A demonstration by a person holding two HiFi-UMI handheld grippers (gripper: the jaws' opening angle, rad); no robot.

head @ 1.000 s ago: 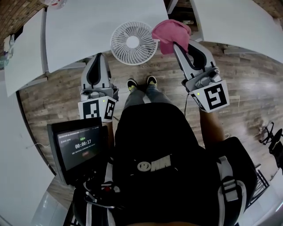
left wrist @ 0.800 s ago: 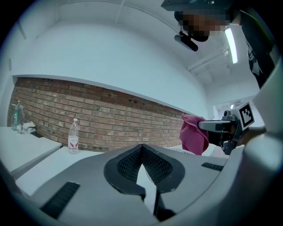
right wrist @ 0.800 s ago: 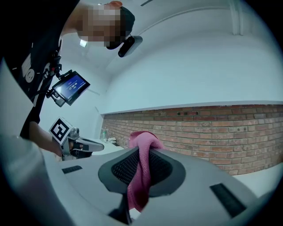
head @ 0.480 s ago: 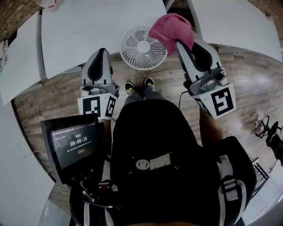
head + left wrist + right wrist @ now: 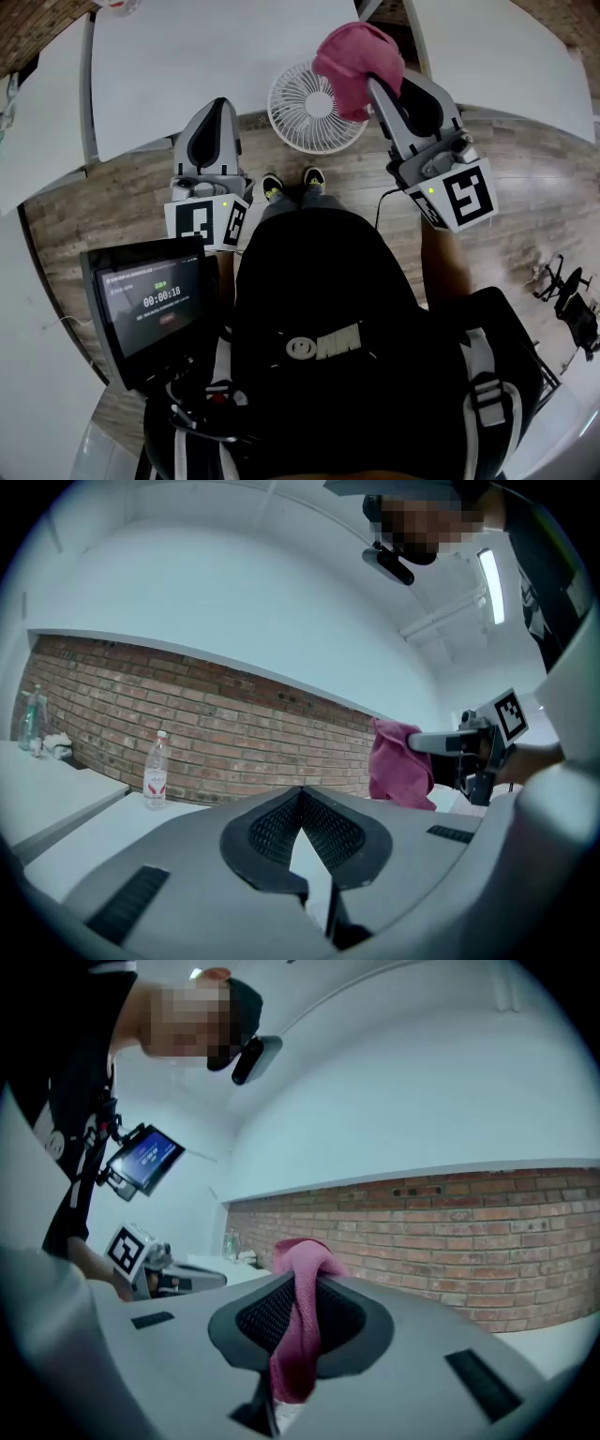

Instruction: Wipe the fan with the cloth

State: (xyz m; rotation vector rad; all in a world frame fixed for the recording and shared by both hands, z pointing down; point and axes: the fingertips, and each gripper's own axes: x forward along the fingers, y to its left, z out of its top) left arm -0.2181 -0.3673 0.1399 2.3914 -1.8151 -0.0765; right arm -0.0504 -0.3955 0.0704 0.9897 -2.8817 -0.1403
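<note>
A white round fan (image 5: 305, 112) lies face-up at the near edge of the white table (image 5: 169, 66). The pink cloth (image 5: 359, 64) hangs bunched from my right gripper (image 5: 372, 86), which is shut on it and overlaps the fan's upper right rim in the head view. In the right gripper view the cloth (image 5: 300, 1326) drapes down between the pads of that gripper (image 5: 298, 1283). My left gripper (image 5: 214, 103) hovers left of the fan with its jaws shut and nothing between them. From the left gripper (image 5: 300, 794) I see the cloth (image 5: 401, 766) off to the right.
A second white table (image 5: 506, 47) stands at the right, with wooden floor (image 5: 525, 187) below. A tablet screen (image 5: 155, 300) hangs at my lower left. A water bottle (image 5: 156, 771) stands on a table before a brick wall. My shoes (image 5: 291, 183) are just under the fan.
My right gripper has carried the pink cloth closer to the fan, so it now overlaps the fan's right rim. The left gripper has hardly moved.
</note>
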